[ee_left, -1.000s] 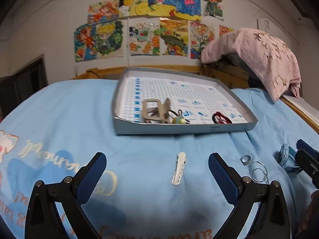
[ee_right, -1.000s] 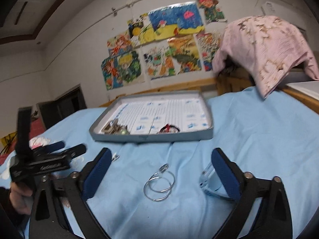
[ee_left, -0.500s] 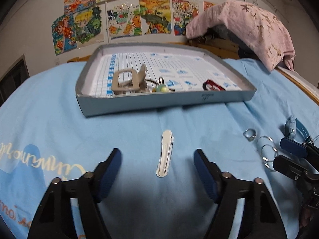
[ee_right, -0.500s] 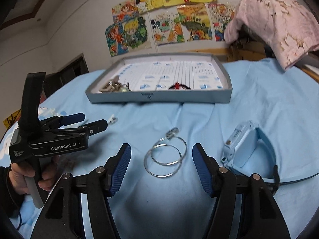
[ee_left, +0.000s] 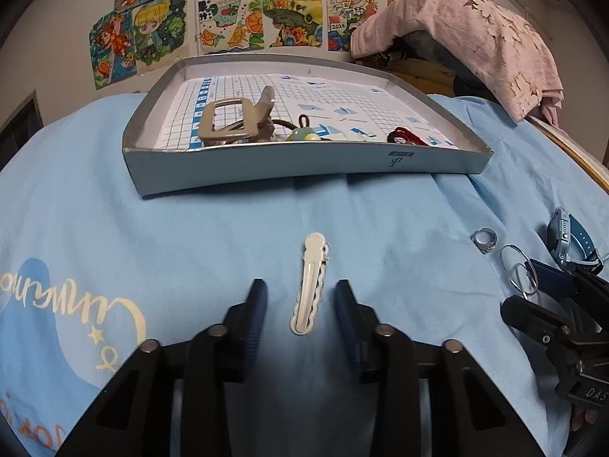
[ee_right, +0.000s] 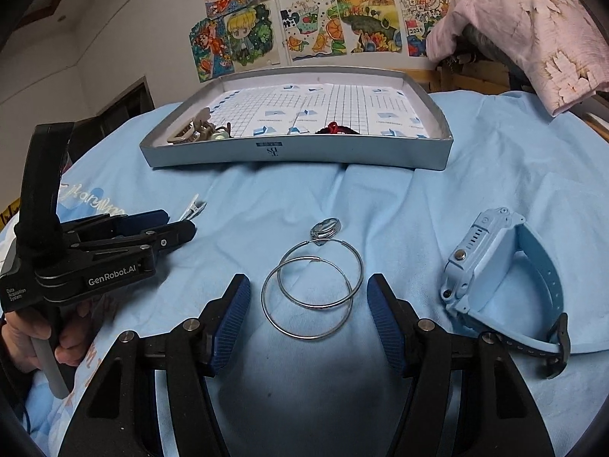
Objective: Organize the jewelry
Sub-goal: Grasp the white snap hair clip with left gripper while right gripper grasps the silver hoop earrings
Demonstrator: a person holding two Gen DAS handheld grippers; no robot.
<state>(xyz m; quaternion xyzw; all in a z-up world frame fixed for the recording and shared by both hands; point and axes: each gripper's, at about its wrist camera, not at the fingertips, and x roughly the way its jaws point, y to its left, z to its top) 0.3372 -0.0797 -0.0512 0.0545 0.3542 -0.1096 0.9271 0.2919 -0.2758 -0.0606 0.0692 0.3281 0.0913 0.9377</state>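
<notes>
A white hair clip (ee_left: 310, 285) lies on the blue sheet between the pads of my left gripper (ee_left: 300, 297). Its jaws are closing, with a gap still showing on each side of the clip. Two silver hoop earrings (ee_right: 316, 293) lie overlapped between the pads of my right gripper (ee_right: 308, 297), which stands open and close beside them without pressing. A small silver ring (ee_right: 325, 227) rests just beyond the hoops. A light blue watch (ee_right: 495, 266) lies to their right. The grey tray (ee_left: 304, 167) behind holds a beige claw clip (ee_left: 236, 122), a green-beaded tie (ee_left: 302, 135) and a red tie (ee_left: 405, 137).
A pink cloth (ee_left: 475, 38) hangs over furniture at the back right, above a wooden edge (ee_left: 578, 156). Drawings (ee_left: 228, 26) cover the wall. In the right wrist view a hand (ee_right: 34, 339) holds the left gripper (ee_right: 179, 222) at the left.
Both grippers sank toward the sheet and narrowed their jaws, the left around the white clip, the right around the hoops. The tray and loose pieces did not move.
</notes>
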